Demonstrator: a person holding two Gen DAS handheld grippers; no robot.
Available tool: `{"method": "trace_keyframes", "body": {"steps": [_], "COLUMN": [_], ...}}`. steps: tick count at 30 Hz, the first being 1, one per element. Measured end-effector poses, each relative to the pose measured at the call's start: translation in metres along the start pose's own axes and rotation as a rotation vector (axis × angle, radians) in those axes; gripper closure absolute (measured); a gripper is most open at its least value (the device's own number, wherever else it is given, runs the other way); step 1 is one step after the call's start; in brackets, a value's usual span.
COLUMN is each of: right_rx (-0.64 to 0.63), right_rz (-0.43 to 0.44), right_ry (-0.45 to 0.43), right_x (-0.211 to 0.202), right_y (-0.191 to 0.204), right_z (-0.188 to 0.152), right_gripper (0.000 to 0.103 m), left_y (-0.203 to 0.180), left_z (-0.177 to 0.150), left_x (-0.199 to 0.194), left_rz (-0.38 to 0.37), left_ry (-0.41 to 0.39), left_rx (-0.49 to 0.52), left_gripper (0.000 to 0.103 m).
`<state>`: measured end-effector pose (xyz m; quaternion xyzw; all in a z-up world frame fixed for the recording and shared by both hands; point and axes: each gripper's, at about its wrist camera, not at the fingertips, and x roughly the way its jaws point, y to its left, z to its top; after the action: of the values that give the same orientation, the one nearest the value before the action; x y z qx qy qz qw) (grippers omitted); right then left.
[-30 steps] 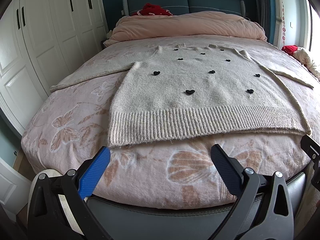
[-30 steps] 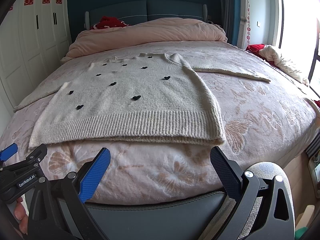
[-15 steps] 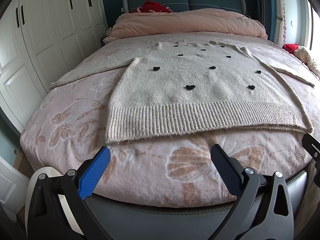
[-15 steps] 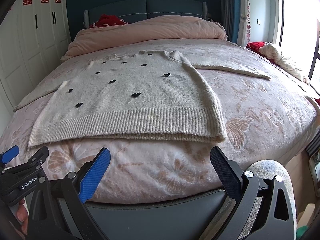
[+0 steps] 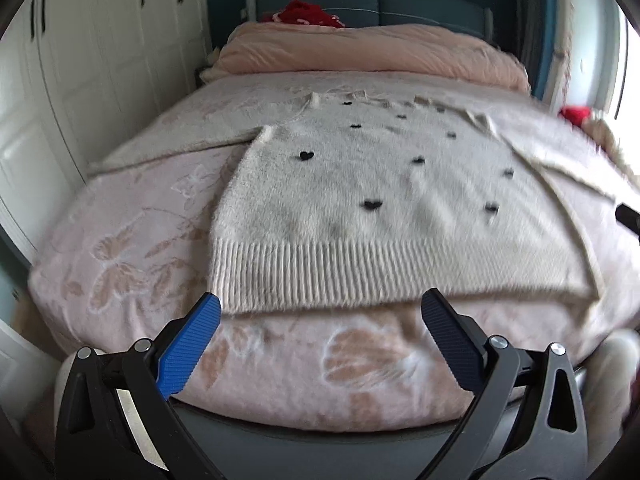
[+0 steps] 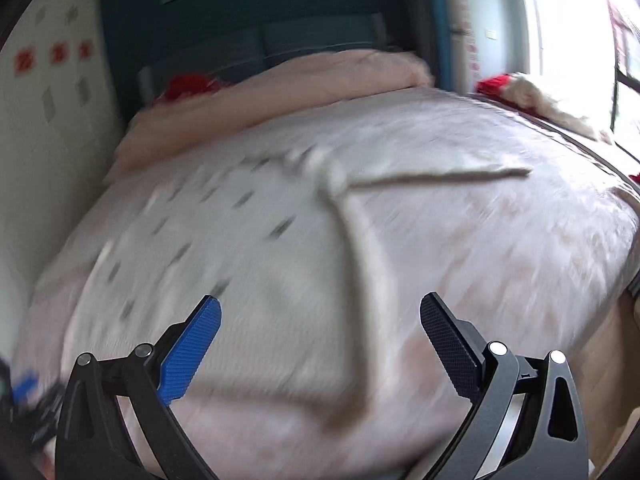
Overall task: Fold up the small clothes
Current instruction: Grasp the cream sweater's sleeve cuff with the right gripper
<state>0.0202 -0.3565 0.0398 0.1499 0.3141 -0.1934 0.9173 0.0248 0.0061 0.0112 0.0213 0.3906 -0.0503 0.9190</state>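
A cream knit sweater (image 5: 384,208) with small black hearts lies flat on the pink bed, ribbed hem toward me and sleeves spread to both sides. My left gripper (image 5: 320,306) is open and empty, just short of the hem's left part. The right wrist view is blurred by motion. There the sweater (image 6: 248,264) fills the left and middle, and its right sleeve (image 6: 440,176) stretches out to the right. My right gripper (image 6: 320,308) is open and empty, above the sweater's lower right part.
The bed has a pink butterfly cover (image 5: 132,248) and a rolled pink duvet (image 5: 368,52) at the headboard. White wardrobe doors (image 5: 60,92) stand on the left. Red and cream clothes (image 6: 532,92) lie at the bed's right edge near the window.
Both grippers have moved forward toward the sweater. The right one has moved fast and now hangs over the sweater's lower right part. Both stay open.
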Motion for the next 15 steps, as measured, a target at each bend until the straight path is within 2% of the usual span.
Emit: {"method": "trace_keyframes", "body": {"steps": [2, 6, 10, 15], "right_rx": [0.112, 0.322, 0.477, 0.621], "right_rz": [-0.032, -0.100, -0.125, -0.118], "right_ry": [0.010, 0.048, 0.100, 0.145], "right_x": [0.034, 0.102, 0.161, 0.224], "right_y": [-0.053, -0.153, -0.225, -0.277], "right_z": [0.047, 0.111, 0.141, 0.152], "right_gripper": [0.005, 0.007, 0.018, 0.027], "left_y": [0.003, -0.002, -0.013, -0.025], "left_z": [0.013, 0.032, 0.045, 0.053], "left_x": [0.000, 0.006, 0.020, 0.039], "left_rz": [0.010, 0.051, 0.065, 0.078], "left_ry": [-0.012, -0.030, -0.002, 0.033], "left_rx": [-0.022, -0.010, 0.008, 0.039], "left_gripper": [0.005, 0.005, 0.005, 0.005]}}
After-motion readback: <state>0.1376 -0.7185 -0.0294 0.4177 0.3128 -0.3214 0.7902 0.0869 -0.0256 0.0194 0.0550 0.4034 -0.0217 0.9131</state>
